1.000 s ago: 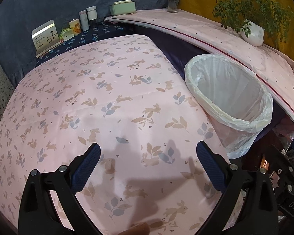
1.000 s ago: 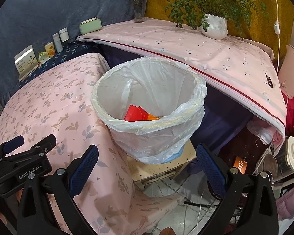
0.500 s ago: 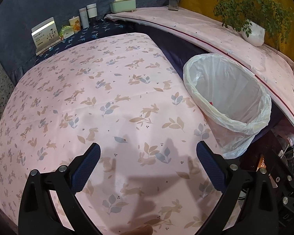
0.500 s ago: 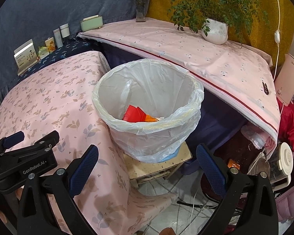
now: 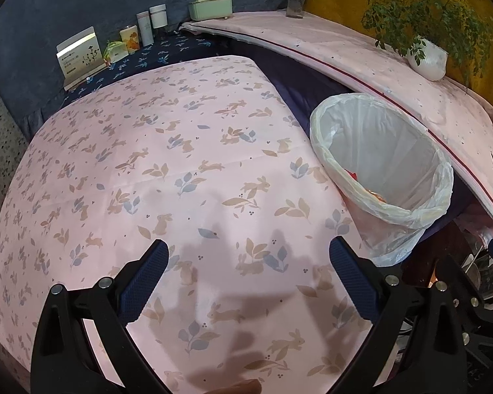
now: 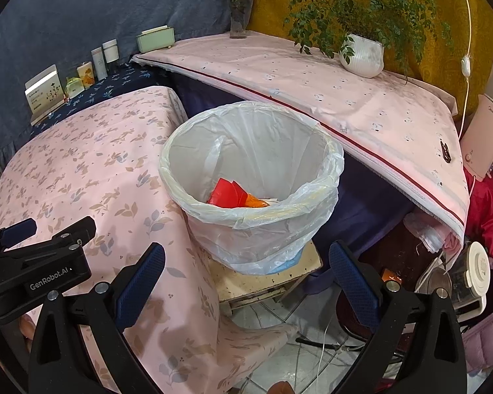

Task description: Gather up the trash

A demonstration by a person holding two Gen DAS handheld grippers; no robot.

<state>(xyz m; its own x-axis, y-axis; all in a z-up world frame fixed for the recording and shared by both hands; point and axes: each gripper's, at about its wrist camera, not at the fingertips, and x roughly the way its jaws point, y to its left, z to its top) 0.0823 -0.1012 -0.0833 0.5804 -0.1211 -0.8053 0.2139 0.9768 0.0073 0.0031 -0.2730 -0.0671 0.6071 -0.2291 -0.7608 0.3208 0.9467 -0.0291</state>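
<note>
Drawing back over the past second, the right gripper (image 6: 246, 282) leaves the lined trash bin (image 6: 249, 180) lower at 12 o'clock, red and orange scraps (image 6: 233, 195) inside. Both it and the left gripper (image 5: 248, 279) hang spread and empty above the bare pink tablecloth (image 5: 167, 151); collection looks finished.

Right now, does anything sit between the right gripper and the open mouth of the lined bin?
Nothing visible does. The right gripper is open and empty in front of the bin, whose mouth is uncovered, with red and orange scraps inside. The left gripper is off to the side.
</note>
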